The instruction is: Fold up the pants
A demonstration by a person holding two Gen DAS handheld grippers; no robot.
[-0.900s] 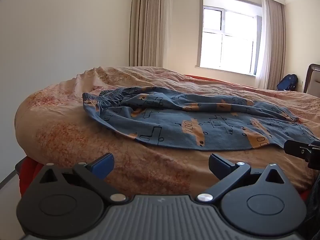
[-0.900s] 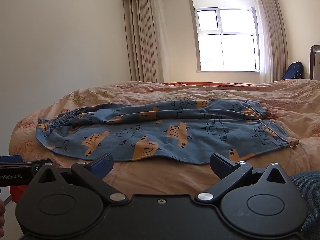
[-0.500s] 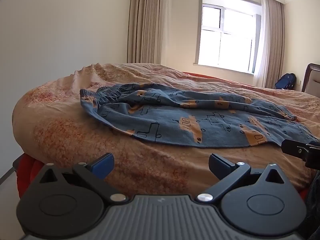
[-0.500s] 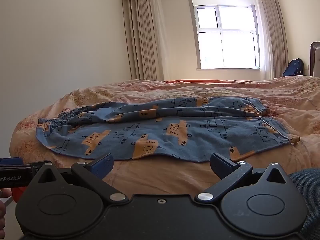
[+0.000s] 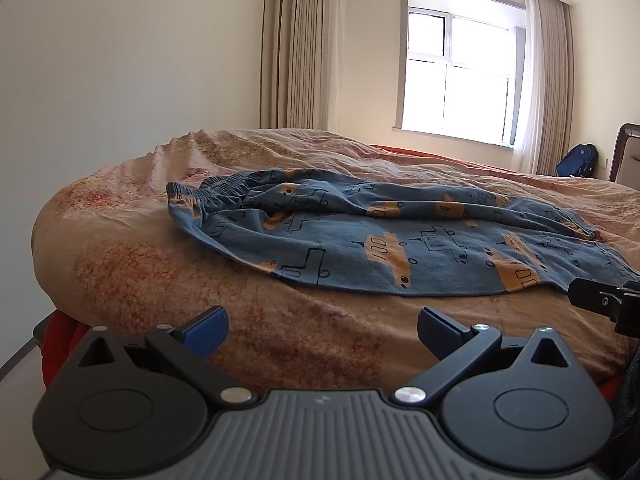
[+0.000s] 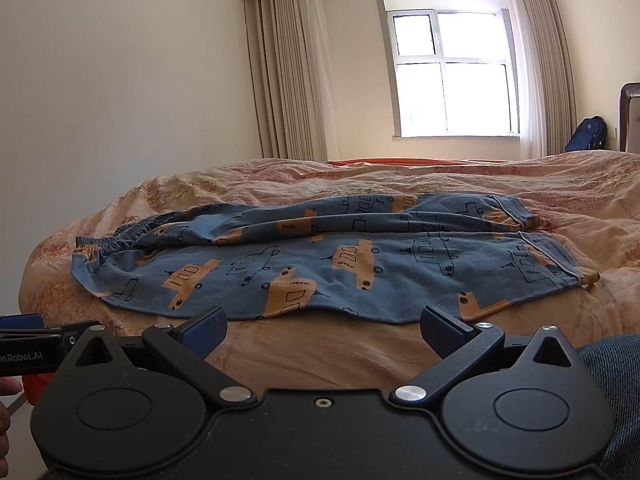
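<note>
Looking along your left tongs point(image 5: 322, 326), you saw their two blue-tipped fingers spread wide and holding nothing, poised short of the bed's point(image 5: 120, 264) near edge. The blue pants point(image 5: 384, 240), printed with orange vehicles, lay flat on the peach quilt, the elastic waistband point(image 5: 212, 192) toward your left and the legs running off to the right. At the right border, a black part of your other tool point(image 5: 600, 300) showed beside the cloth.

From the right view, your right tongs point(image 6: 324, 326) were also wide apart and empty, just short of the pants' point(image 6: 320, 264) near edge. The leg cuffs point(image 6: 560, 272) lay to the right, one leg resting behind the other.

You appeared to be at the approach, with no fold begun. The next move probably called for pinching the near edge at waist and cuff together.
</note>
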